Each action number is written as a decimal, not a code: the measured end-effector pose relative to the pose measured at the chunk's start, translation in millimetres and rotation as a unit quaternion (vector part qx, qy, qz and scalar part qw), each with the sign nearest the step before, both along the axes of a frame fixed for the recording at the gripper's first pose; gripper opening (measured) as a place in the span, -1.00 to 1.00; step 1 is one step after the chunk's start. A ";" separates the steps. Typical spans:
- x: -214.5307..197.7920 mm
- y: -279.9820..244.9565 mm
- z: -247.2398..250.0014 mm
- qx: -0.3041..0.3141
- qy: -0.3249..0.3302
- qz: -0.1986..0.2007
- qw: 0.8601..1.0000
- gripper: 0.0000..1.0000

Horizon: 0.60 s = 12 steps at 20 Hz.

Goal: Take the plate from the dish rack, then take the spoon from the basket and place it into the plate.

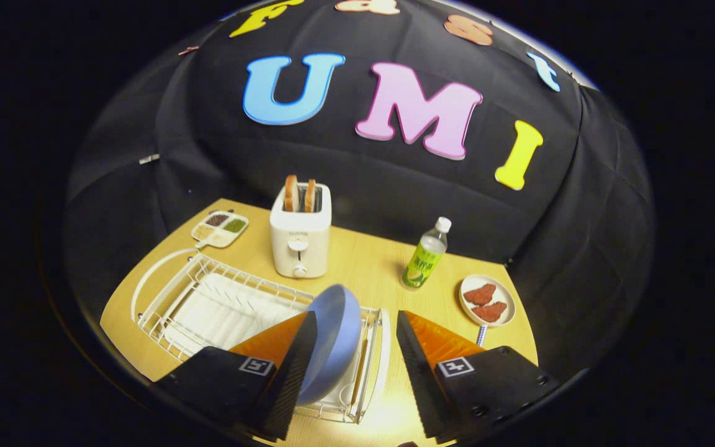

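Note:
A blue plate stands on its edge at the right end of the white wire dish rack. My gripper is open and hangs just above that end of the rack. The plate's rim pokes into the gap between the fingers, close against the left finger, which hides part of the plate. The right finger stays apart from the plate. A thin brownish stick lies in the narrow side compartment of the rack, between the fingers; I cannot tell what it is.
Behind the rack stand a white toaster with two bread slices and a green-labelled bottle. A small plate with red pieces sits beyond the right finger, a short striped handle beside it. A seasoning tray lies far left on the wooden table.

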State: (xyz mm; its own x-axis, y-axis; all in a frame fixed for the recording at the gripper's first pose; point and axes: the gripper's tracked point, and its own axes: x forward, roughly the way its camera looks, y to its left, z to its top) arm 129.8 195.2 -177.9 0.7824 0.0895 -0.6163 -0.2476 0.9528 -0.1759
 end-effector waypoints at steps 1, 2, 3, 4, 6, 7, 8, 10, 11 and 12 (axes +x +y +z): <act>3.3 -1.0 -12.5 0.008 0.023 -0.018 1.000 0.47; 6.1 -1.3 -21.0 0.019 0.044 -0.038 0.998 0.43; 10.1 -3.0 -27.1 0.028 0.056 -0.055 0.997 0.39; 13.9 -3.4 -32.7 0.036 0.065 -0.066 0.995 0.36; 16.0 2.8 -41.9 0.051 0.086 -0.071 0.992 0.22; 15.2 6.8 -47.8 0.058 0.098 -0.069 0.991 0.13; 13.3 13.7 -53.9 0.068 0.114 -0.066 0.989 0.06; 6.1 20.1 -64.7 0.088 0.153 -0.080 0.981 -0.23; 5.8 24.5 -65.9 0.100 0.165 -0.090 0.977 -0.23; 7.7 24.1 -66.5 0.100 0.168 -0.099 0.976 -0.24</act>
